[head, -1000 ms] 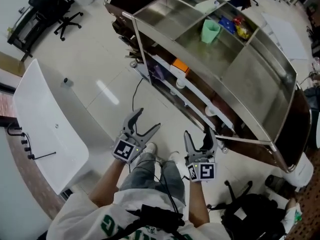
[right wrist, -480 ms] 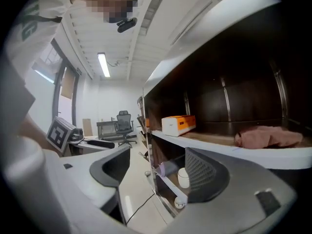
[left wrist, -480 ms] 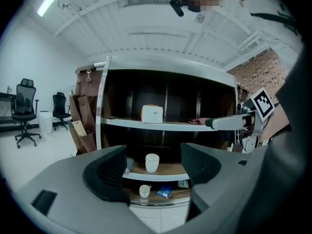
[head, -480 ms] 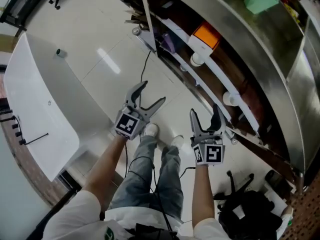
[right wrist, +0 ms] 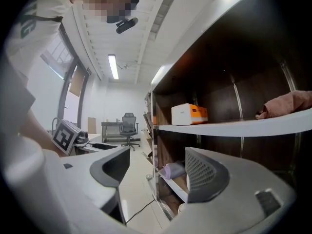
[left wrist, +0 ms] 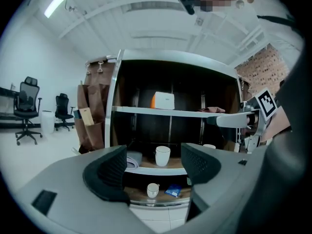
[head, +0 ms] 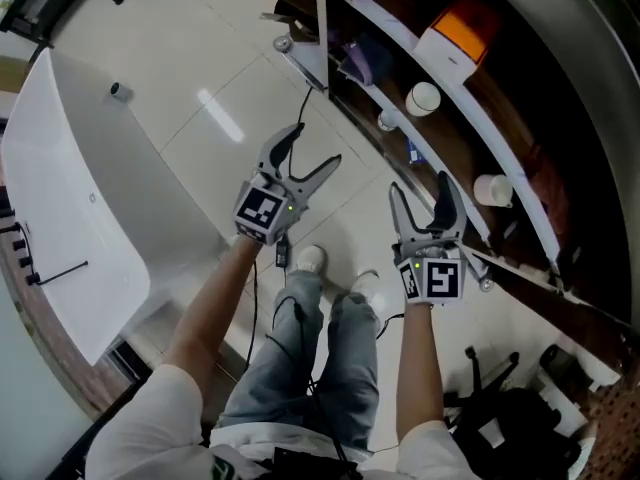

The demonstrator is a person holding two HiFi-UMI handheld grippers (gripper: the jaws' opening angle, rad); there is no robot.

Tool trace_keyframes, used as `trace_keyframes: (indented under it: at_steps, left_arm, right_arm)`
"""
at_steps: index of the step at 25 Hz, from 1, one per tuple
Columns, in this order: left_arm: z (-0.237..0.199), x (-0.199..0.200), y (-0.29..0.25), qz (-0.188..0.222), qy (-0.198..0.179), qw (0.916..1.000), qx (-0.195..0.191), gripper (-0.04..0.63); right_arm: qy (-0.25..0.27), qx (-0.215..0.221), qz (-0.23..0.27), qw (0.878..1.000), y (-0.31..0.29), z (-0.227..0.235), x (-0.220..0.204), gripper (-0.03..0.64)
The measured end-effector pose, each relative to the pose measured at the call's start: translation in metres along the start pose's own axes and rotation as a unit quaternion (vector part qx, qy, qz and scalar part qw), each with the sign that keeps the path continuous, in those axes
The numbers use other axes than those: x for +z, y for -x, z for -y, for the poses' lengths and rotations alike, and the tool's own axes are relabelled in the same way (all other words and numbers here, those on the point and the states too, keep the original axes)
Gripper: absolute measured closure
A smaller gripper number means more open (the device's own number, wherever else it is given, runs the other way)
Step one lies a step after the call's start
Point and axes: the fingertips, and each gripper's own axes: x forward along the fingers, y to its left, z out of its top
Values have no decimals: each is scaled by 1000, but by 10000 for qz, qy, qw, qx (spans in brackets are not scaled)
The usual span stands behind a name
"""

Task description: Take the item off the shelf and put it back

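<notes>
A dark shelf unit (head: 450, 168) with white-edged boards fills the upper right of the head view. A white and orange box (head: 455, 33) sits on a higher board. Two white mugs (head: 423, 98) (head: 492, 189) stand on the board below. My left gripper (head: 312, 150) hangs open and empty over the floor, short of the shelf. My right gripper (head: 421, 190) is open and empty too, close to the shelf's front edge. In the left gripper view a mug (left wrist: 162, 155) shows between the jaws, far off. The right gripper view shows the box (right wrist: 189, 114) and a pinkish cloth (right wrist: 287, 104).
A white table (head: 60, 198) stands at the left and a black cable (head: 300, 118) trails on the floor. Brown paper bags (left wrist: 90, 126) lean at the shelf's left end. A small cup (left wrist: 152, 189) and a blue packet (left wrist: 171, 191) lie on the lowest board. A black chair base (head: 500, 418) sits at bottom right.
Both grippers have come down, still open and empty. The head view has dropped toward the lower boards, and the steel top tray with the green cup has left the picture.
</notes>
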Motion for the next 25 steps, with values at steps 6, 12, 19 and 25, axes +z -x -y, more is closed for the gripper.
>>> trace_keyframes:
  at_steps: [6, 12, 19, 25]
  left_arm:
    - [-8, -19, 10, -101, -19, 9999, 39, 256]
    - [-18, -35, 3, -335, -48, 9994, -3, 255]
    - [-32, -69, -60, -913, -450, 9944, -290, 216]
    - [-40, -102, -150, -1294, -203, 9898, -559, 103]
  right_arm:
    - [-1, 34, 34, 10000, -2, -7, -10, 259]
    - [23, 58, -44, 10000, 4, -10, -9, 259]
    - [84, 48, -160, 9998, 8, -3, -22, 259]
    - [142, -59, -225, 9996, 15, 13, -27, 259]
